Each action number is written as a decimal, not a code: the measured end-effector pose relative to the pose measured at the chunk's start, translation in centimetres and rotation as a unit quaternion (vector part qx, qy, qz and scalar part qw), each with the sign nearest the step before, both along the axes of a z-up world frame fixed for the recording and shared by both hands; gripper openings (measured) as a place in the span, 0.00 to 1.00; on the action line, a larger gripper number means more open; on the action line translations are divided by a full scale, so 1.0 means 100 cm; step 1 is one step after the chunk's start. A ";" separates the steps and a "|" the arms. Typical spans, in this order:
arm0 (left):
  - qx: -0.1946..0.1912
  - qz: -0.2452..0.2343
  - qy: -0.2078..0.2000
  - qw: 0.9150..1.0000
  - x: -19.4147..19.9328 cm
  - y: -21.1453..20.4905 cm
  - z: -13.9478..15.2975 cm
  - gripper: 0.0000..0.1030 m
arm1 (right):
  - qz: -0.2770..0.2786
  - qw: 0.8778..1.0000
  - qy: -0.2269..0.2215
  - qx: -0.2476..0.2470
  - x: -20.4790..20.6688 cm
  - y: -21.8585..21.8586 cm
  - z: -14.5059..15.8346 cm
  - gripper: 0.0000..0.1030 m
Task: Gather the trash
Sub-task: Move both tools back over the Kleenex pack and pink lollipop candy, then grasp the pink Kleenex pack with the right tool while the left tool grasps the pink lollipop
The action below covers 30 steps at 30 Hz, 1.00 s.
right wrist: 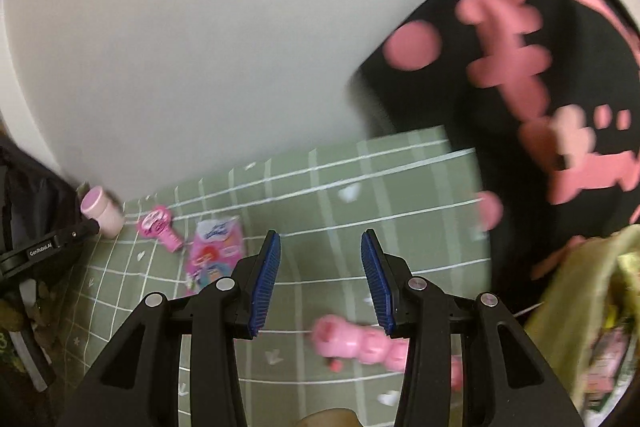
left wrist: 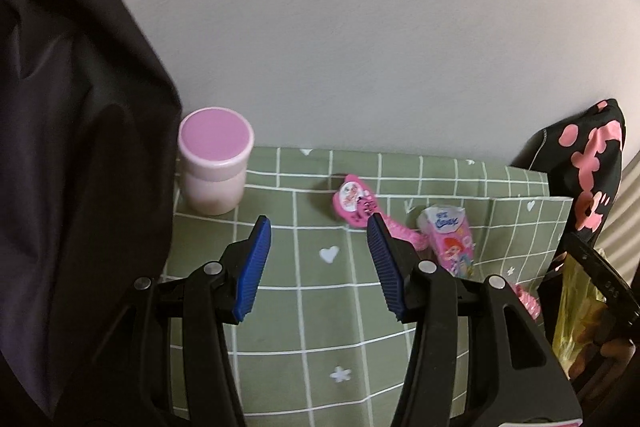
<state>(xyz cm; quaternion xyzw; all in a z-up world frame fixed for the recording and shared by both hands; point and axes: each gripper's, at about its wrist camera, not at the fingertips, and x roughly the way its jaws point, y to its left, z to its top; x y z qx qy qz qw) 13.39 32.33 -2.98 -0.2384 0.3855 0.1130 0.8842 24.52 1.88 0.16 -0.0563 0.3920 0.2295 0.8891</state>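
Note:
A pink drink carton (left wrist: 450, 241) lies on the green checked tablecloth (left wrist: 312, 291), with a round pink toy-like wrapper (left wrist: 354, 203) just left of it. My left gripper (left wrist: 320, 227) is open and empty, hovering above the cloth short of both. In the right wrist view the carton (right wrist: 216, 251) and the pink wrapper (right wrist: 158, 225) lie to the left. My right gripper (right wrist: 321, 243) is open and empty above the cloth. A pink knobbly piece (right wrist: 352, 341) lies under its right finger. The left gripper's arm (right wrist: 44, 247) shows at the far left.
A pink lidded jar (left wrist: 214, 167) stands at the back left by the white wall. A black bag with pink print (right wrist: 540, 99) rises at the right. A yellowish bag (left wrist: 580, 311) sits at the right edge. Dark fabric (left wrist: 72, 147) hangs at the left.

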 end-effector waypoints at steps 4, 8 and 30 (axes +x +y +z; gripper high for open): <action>-0.001 -0.006 0.006 1.000 -0.002 0.004 -0.008 0.46 | 0.011 1.000 0.029 -0.004 0.006 0.022 -0.022 0.39; -0.002 -0.020 0.006 1.000 0.000 0.003 -0.014 0.46 | 0.013 0.998 0.055 -0.010 0.010 0.040 -0.041 0.39; -0.017 -0.013 0.017 1.000 0.002 0.007 -0.027 0.46 | 0.091 0.993 0.078 -0.016 0.001 0.084 -0.080 0.39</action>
